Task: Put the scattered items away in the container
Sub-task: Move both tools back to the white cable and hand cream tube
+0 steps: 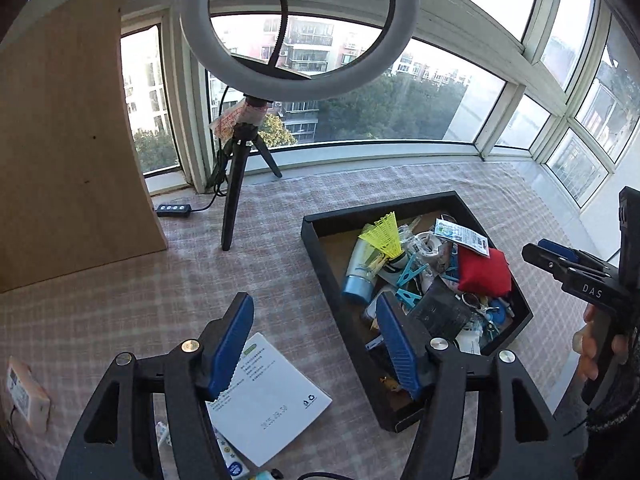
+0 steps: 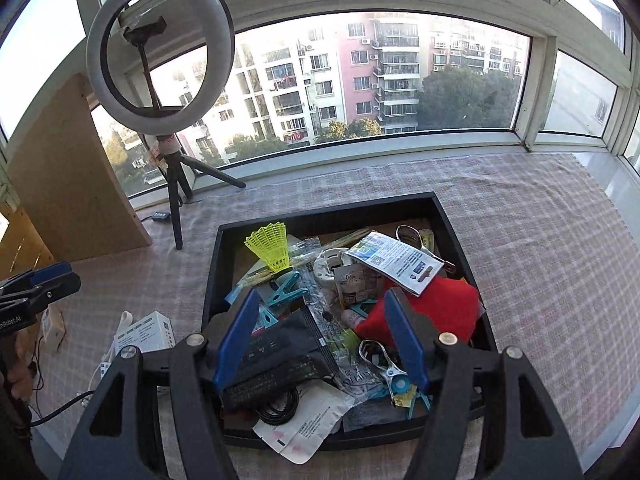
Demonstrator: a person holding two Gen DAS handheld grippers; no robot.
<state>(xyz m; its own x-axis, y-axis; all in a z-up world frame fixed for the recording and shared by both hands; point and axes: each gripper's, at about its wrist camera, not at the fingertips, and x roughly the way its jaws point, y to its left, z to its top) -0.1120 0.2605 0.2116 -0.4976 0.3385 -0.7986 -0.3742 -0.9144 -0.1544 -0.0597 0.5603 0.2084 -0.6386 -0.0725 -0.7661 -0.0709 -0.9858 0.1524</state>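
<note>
Black tray (image 2: 452, 216), heaped full on the checked cloth (image 2: 540, 240); left gripper (image 1: 316, 344) and right gripper (image 2: 320, 336) both wide, empty; white booklet (image 1: 276, 396) outside, apparently flat, likely to slip a pinch or topple the heap.

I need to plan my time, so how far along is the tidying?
Mostly done: the black tray is piled with a shuttlecock, pegs, and a red pouch. Both hand-held grippers are open, empty. Left: white booklet, small box.
</note>
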